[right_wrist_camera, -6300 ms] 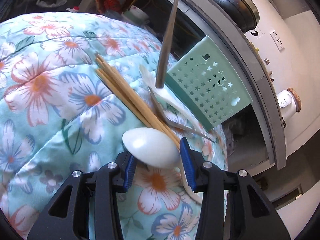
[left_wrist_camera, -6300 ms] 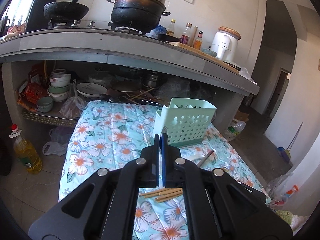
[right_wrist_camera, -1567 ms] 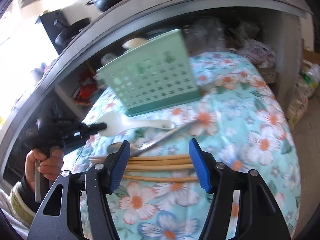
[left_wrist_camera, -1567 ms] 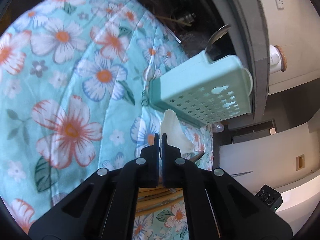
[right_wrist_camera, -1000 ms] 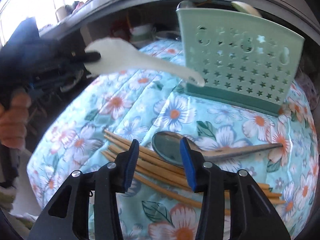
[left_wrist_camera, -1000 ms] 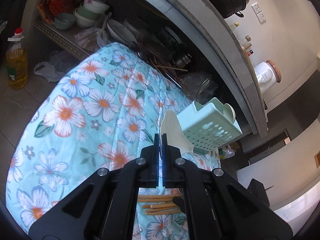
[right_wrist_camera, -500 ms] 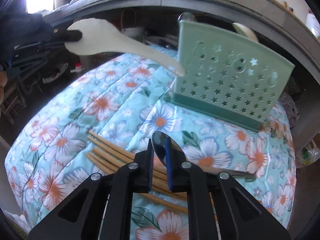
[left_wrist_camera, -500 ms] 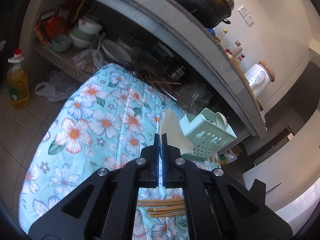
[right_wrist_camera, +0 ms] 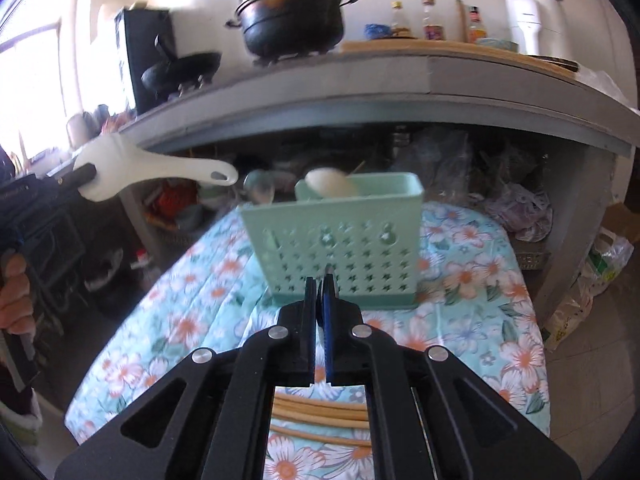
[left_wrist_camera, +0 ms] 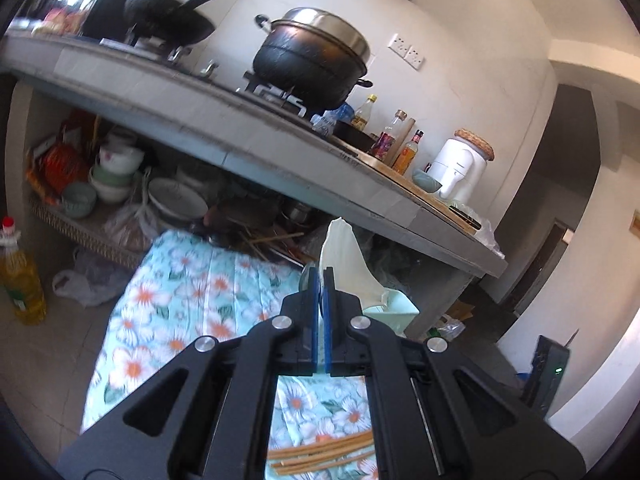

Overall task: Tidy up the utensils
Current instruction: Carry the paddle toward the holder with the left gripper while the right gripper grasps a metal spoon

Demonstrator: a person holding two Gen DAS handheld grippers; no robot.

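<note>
Two spoons are in the green caddy (right_wrist_camera: 340, 240) ahead of the right claw (right_wrist_camera: 321, 280), which looks clamped on a metal spoon, the left claw (left_wrist_camera: 320, 276) pinches the white rice paddle (right_wrist_camera: 152, 170), and chopsticks (right_wrist_camera: 320, 414) still lie on the table below.

I see open air above the caddy (right_wrist_camera: 340, 240) – counter edge (right_wrist_camera: 360, 108) overhangs close behind, chopsticks (right_wrist_camera: 320, 412) lie on cloth (right_wrist_camera: 180, 320) in front.

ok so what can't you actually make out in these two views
- Right wrist view: the thin grey thing pinched in the right gripper. Only its tip shows; the fingers hide the rest.
- Left wrist view: the green caddy, mostly behind the left gripper and its white paddle.
- Both views: the chopsticks, cut off by the gripper bodies, so no count.
- Right wrist view: the caddy's compartments, behind its blurred front wall.
</note>
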